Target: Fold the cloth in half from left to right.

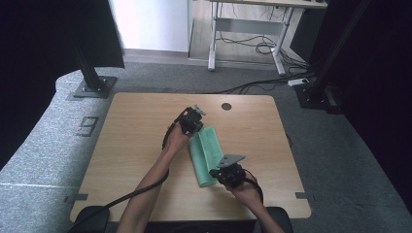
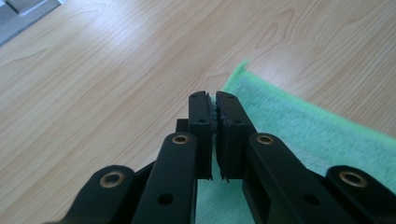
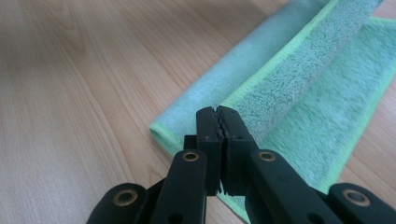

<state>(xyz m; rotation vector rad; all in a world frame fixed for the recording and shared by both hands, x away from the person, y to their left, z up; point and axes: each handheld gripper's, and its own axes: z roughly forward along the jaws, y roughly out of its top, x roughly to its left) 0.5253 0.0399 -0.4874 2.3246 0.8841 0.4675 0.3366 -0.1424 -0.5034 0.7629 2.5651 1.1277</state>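
Green towel [image 1: 206,154] folded on wooden table [image 1: 136,141], left tool [image 2: 214,98] and right tool [image 3: 218,112] each clamped on its edge

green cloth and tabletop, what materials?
Folded green cloth: looks like microfibre or terry, with fuzzy matte pile and a lighter stitched hem along its edges. Light wooden tabletop: probably wood-grain laminate rather than solid wood; the printed-looking grain is smooth with a soft sheen.

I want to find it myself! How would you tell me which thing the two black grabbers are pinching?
Look at the wooden table and find its middle. There lies a green towel, folded into a long strip, with the left gripper pinching its far end and the right gripper pinching its near end. It is the one soft, fuzzy, bright green thing on the plain wood.
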